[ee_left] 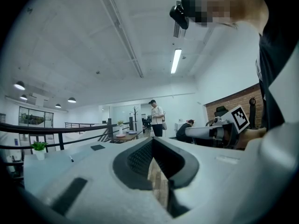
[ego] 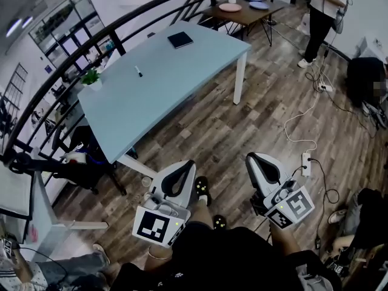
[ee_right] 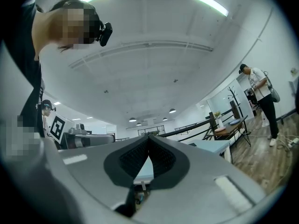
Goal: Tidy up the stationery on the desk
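A light-blue desk stands ahead of me on the wood floor. On it lie a black notebook near the far end and a small marker pen near the middle, with a little potted plant at its left edge. My left gripper and right gripper hang low in front of my body, well short of the desk, both shut with nothing between the jaws. The left gripper view shows shut jaws, with the desk and notebook far beyond. In the right gripper view the shut jaws point at the desk's corner.
A black railing runs behind the desk. A wooden table with plates and a vase stands further back, a person beside it. A cable and power strip lie on the floor at right. A black chair sits at the desk's near-left end.
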{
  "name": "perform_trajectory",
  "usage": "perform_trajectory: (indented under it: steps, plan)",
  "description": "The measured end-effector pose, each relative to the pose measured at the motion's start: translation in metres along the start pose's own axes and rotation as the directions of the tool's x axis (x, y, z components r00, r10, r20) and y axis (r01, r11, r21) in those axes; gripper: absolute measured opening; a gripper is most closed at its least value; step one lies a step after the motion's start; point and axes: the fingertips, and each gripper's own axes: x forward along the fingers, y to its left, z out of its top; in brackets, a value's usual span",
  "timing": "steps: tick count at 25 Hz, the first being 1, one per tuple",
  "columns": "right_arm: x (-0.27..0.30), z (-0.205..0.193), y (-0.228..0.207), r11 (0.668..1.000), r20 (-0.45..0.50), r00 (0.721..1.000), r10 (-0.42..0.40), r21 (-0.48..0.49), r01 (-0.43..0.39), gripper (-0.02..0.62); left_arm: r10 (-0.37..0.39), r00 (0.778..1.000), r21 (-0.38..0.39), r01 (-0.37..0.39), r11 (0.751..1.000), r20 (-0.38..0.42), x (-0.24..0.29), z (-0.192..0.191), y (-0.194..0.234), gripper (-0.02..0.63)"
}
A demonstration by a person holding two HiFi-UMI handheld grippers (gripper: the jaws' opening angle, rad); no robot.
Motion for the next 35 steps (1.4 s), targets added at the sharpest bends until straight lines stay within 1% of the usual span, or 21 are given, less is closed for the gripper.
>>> perform_trajectory:
  steps: [3,8,11,15,22,26,29,33,35]
  plan:
    - [0.004,-0.001,-0.01,1.0,-0.005,1.0,-0.015,-0.005,0.015,0.008,0.002,1.0,-0.005,-0.002,1.0,-0.001,0.012,-0.002,0.009,-0.009]
    - [0.016,-0.001,-0.033,0.999,0.003,0.999,-0.048,-0.016,0.048,0.006,-0.036,0.999,-0.003,0.036,0.999,0.01,0.041,-0.005,0.026,-0.009]
    - [0.03,-0.001,-0.049,0.998,-0.002,0.998,-0.067,-0.021,0.067,0.006,-0.061,0.998,0.0,0.061,0.998,0.014,0.06,-0.005,0.036,-0.009]
    - [0.058,-0.004,-0.069,0.997,-0.01,0.997,-0.072,-0.031,0.071,0.006,-0.07,0.997,-0.012,0.07,0.997,0.033,0.086,-0.008,0.061,-0.009]
    - [0.115,-0.011,-0.102,0.996,-0.025,0.997,-0.074,-0.05,0.073,0.006,-0.068,0.996,-0.035,0.07,0.997,0.055,0.128,-0.015,0.119,-0.009]
    - [0.151,-0.016,-0.127,0.995,-0.04,0.995,-0.089,-0.056,0.086,0.006,-0.078,0.996,-0.033,0.08,0.996,0.052,0.157,-0.021,0.154,-0.009]
    - [0.181,-0.015,-0.144,0.993,-0.045,0.993,-0.106,-0.063,0.103,0.006,-0.077,0.995,-0.051,0.081,0.995,0.061,0.18,-0.02,0.184,-0.009]
    - [0.221,-0.012,-0.17,0.99,-0.048,0.99,-0.13,-0.067,0.126,0.006,-0.091,0.994,-0.034,0.093,0.995,0.059,0.211,-0.018,0.223,-0.009]
    - [0.242,-0.013,-0.182,0.988,-0.052,0.989,-0.139,-0.07,0.135,0.006,-0.095,0.994,-0.037,0.097,0.995,0.06,0.225,-0.018,0.244,-0.009]
